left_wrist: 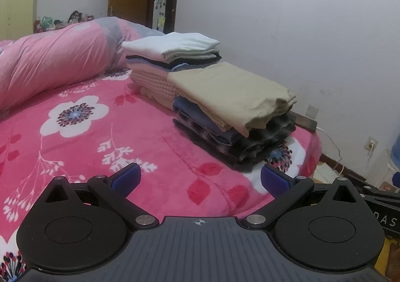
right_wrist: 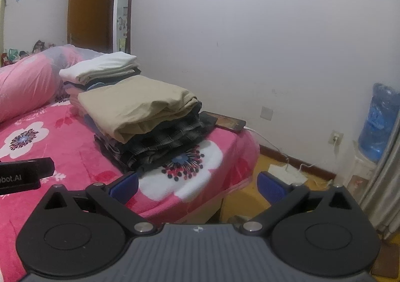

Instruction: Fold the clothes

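While both claws hang empty over the bed (left_wrist: 125, 132), its pink flowered blanket carries two stacks of folded clothes along the wall-side edge. Nearer the foot, relative to that bed, sits the plaid-bottomed stack topped by tan trousers (left_wrist: 232, 92); behind it, a white shirt (left_wrist: 172, 44) crowns the second. Left claw (left_wrist: 200, 179) and right claw (right_wrist: 197, 185) are spread wide. Soft, light, floppy cloth like this is probably best pinched at corners or hems.

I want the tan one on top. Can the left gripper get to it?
Probably yes. The left gripper is open and empty, and only bare pink bedspread lies between it and the tan garment, which sits uncovered on top of its stack.
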Tool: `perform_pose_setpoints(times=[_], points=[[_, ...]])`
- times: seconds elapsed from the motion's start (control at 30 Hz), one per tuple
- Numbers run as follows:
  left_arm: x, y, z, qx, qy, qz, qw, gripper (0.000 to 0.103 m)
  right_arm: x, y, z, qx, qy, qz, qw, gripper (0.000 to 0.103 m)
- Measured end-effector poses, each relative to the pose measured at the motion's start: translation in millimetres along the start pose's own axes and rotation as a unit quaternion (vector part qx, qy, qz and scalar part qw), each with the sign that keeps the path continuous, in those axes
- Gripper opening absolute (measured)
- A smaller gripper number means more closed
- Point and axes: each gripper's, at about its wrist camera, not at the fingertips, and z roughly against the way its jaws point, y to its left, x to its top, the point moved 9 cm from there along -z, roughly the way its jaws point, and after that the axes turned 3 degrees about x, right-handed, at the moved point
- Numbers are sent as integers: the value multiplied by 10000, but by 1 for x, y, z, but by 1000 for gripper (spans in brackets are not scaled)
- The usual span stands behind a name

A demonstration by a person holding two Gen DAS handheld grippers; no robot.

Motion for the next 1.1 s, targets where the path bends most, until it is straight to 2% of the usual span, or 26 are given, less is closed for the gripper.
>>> perform_pose_setpoints(times=[0.13,1.1], points=[[0,-6,-2,10,-31,-113,9999,103,-2,-1,-6,-18,79,13,10000,103],[-1,-1,-6,27,-30,-62,10000,103,-4,9,-12,-1,167,213,9996,103]])
